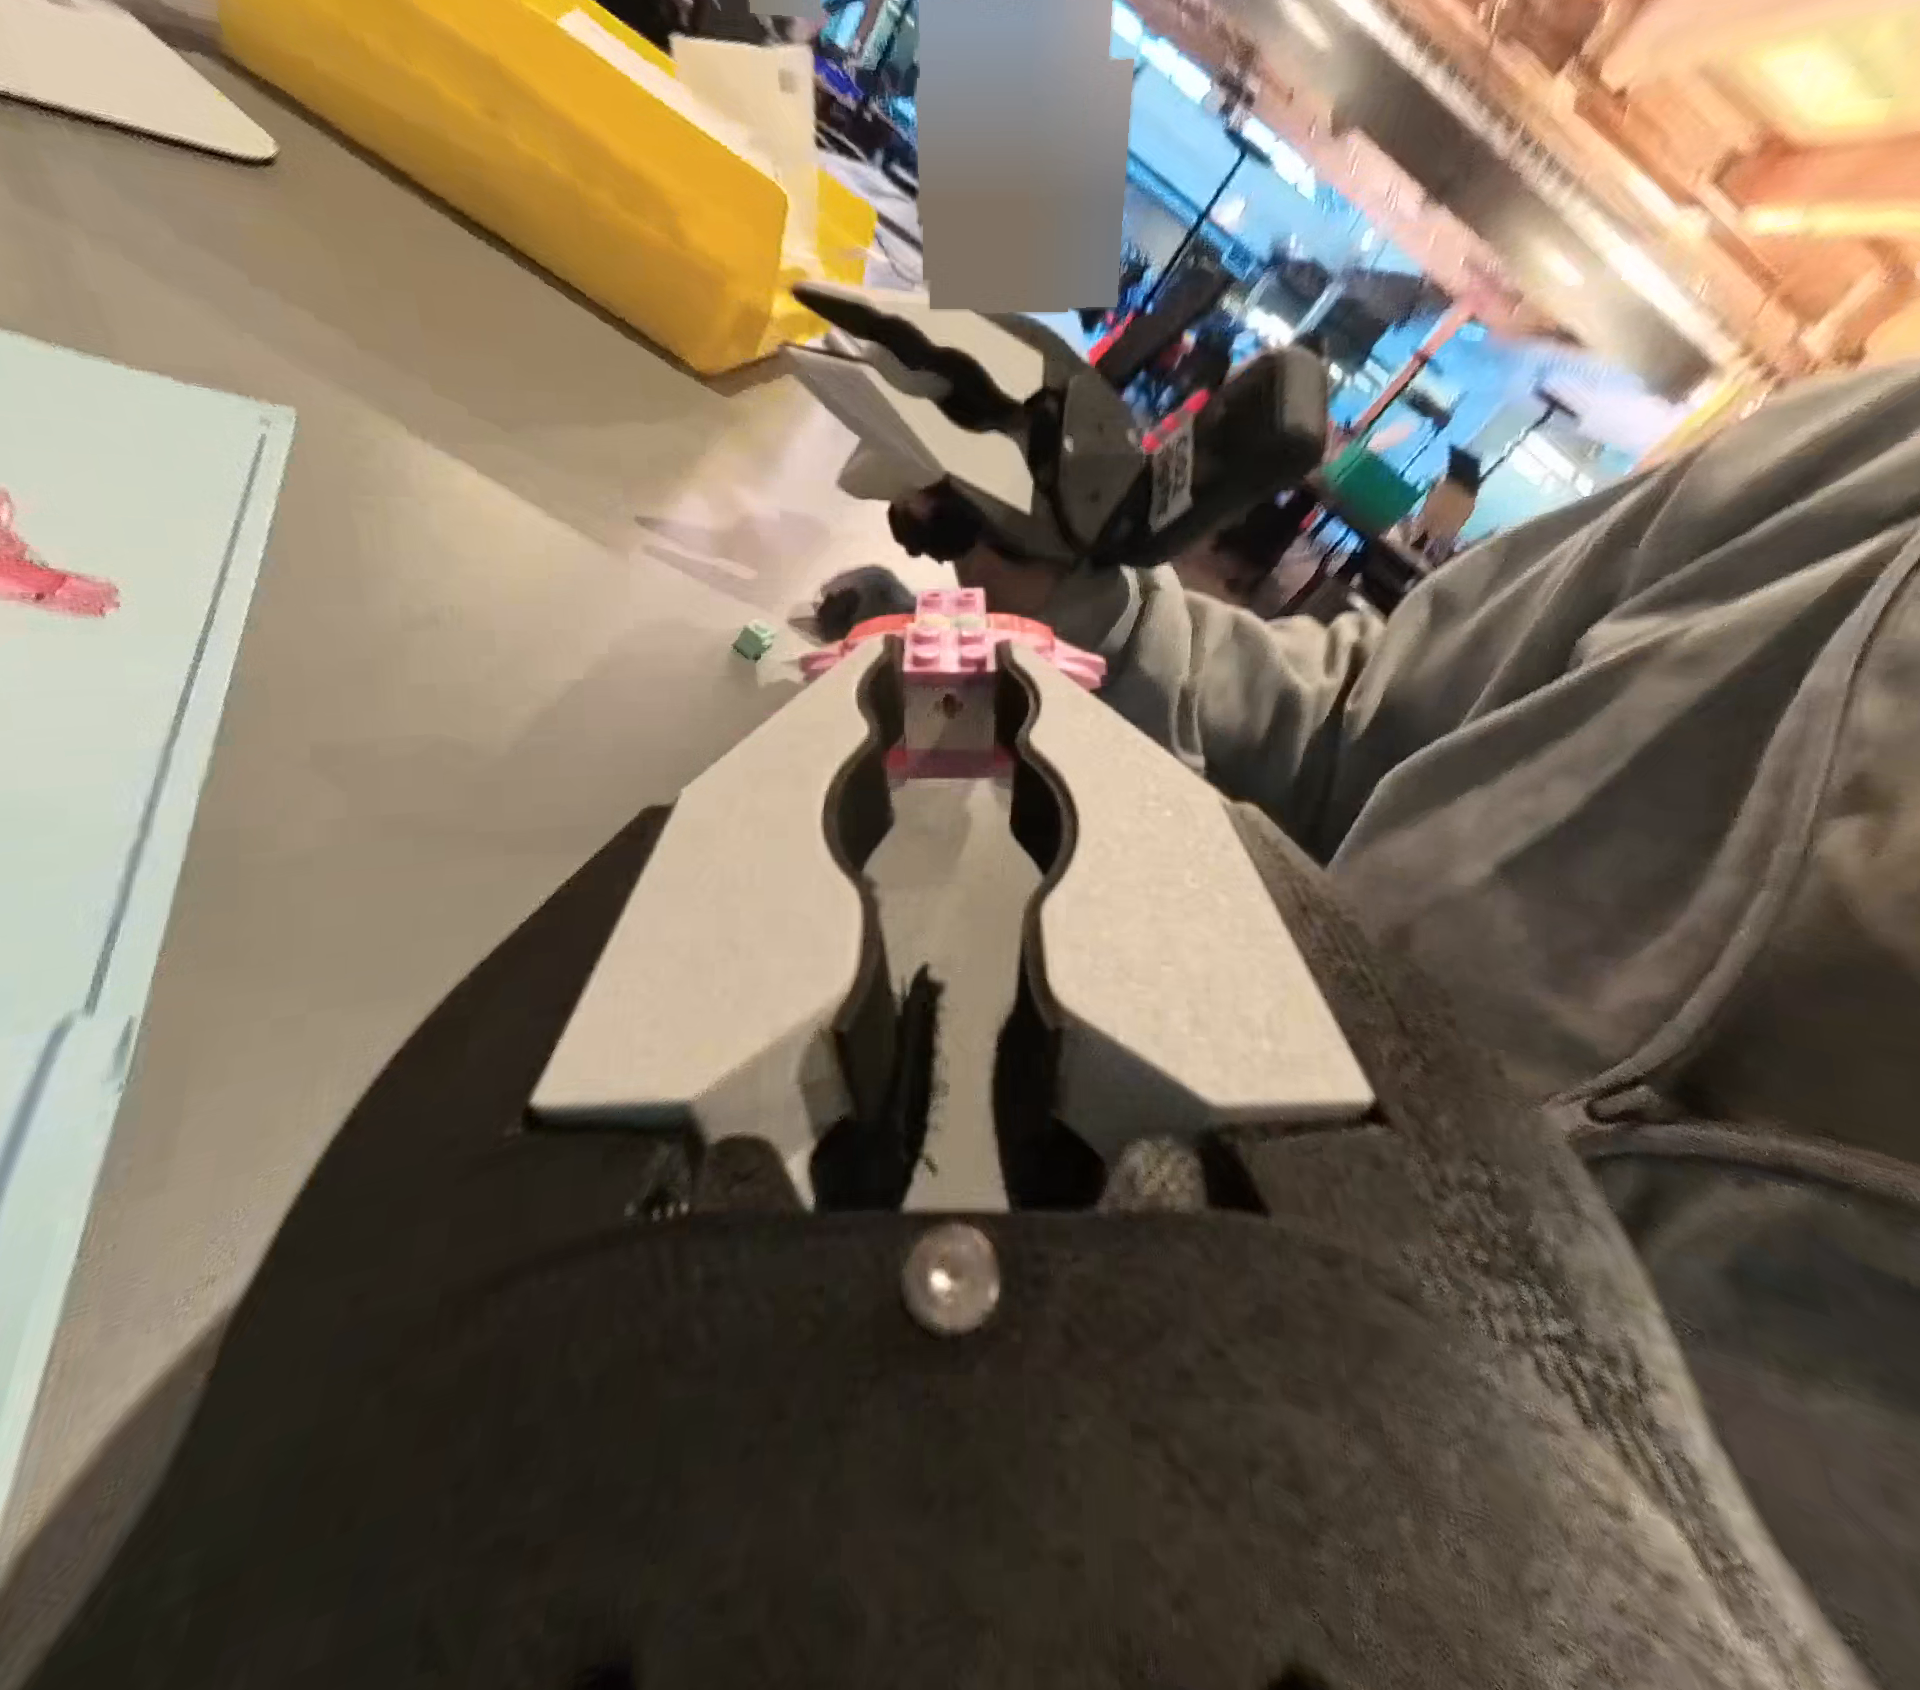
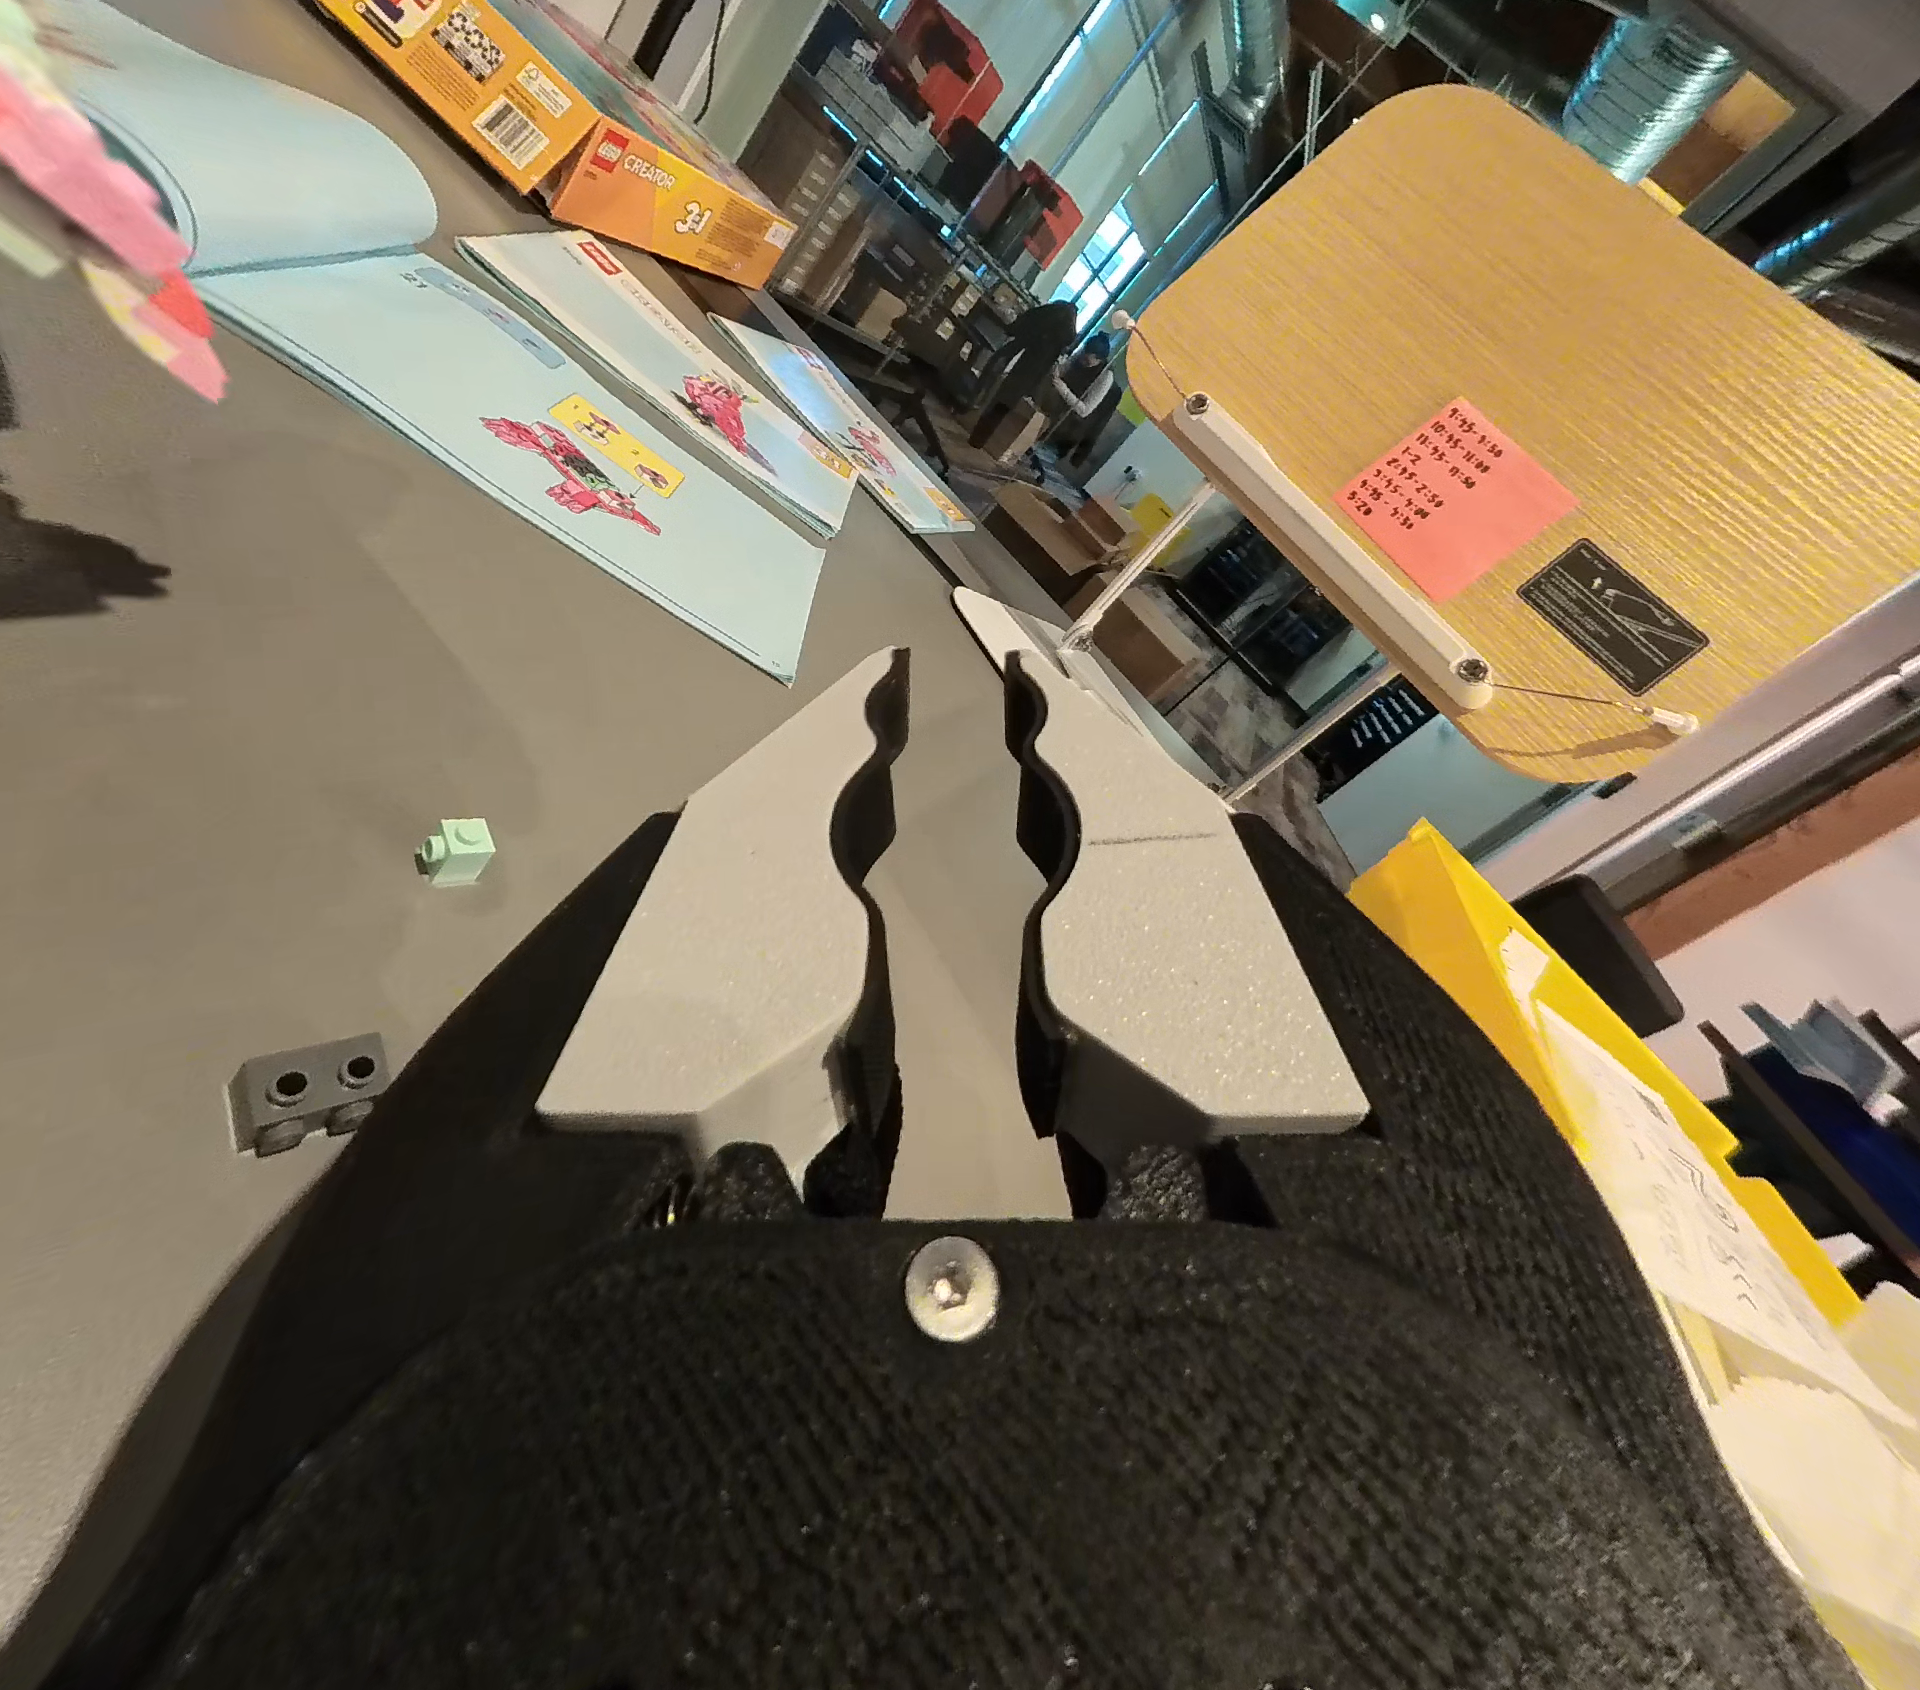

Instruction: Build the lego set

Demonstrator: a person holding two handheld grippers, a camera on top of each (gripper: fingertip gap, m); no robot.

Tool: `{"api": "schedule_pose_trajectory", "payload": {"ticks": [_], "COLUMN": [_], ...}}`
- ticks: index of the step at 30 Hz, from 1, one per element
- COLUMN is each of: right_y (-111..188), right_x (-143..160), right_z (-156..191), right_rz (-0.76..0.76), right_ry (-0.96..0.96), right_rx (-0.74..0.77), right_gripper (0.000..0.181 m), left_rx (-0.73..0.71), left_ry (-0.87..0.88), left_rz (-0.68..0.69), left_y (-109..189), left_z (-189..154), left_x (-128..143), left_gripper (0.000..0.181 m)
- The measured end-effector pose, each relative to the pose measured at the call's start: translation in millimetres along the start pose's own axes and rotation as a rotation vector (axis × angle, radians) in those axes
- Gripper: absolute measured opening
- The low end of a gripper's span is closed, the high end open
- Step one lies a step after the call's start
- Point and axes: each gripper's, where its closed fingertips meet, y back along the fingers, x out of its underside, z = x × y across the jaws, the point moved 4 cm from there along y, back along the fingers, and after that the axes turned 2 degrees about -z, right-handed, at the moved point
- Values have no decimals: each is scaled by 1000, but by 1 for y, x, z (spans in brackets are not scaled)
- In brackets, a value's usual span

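Left gripper: jaws narrow, clamped on a small pink lego assembly of pink plates with a grey brick between them, held at the fingertips just above the table.
Right gripper: jaws parted a little, nothing between them; it hovers over the grey table near its far edge.
Loose grey brick: lies on the table just left of the right gripper's body, 2 holes facing the camera.
Loose green brick: small, mint, 1 stud on top, a little farther out on the table and apart from the grey one.
Step in hand: by my reading, a sub-build is held steady in the left gripper while the right is free to fetch the next piece.
Next move: likely calls for the right gripper to widen, drop onto 1 of the loose bricks, close on its sides, then line its studs up with the held assembly and press.
Open instruction booklet: lies flat beyond the bricks, pale blue pages with a pink model pictured; 2 more booklets lie past it.
Yellow bin: right of the right gripper, holds printed paper sheets; whether it holds bricks I cannot tell.
Lego box: orange, lying flat at the far side of the table, 1 end flap open; its contents are hidden.
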Motion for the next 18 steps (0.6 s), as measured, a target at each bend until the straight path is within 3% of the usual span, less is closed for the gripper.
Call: {"api": "schedule_pose_trajectory", "payload": {"ticks": [7,18], "right_y": [1,3], "right_x": [-1,-1], "right_z": [-1,-1], "right_rz": [-7,-9], "right_ry": [-11,-16], "right_rx": [1,-6], "right_gripper": [15,15], "left_rx": [8,11], "left_ry": [138,177], "left_rz": [-57,-80], "left_y": [8,11], "left_z": [11,15], "left_x": [-3,-5], "left_gripper": [15,15]}}
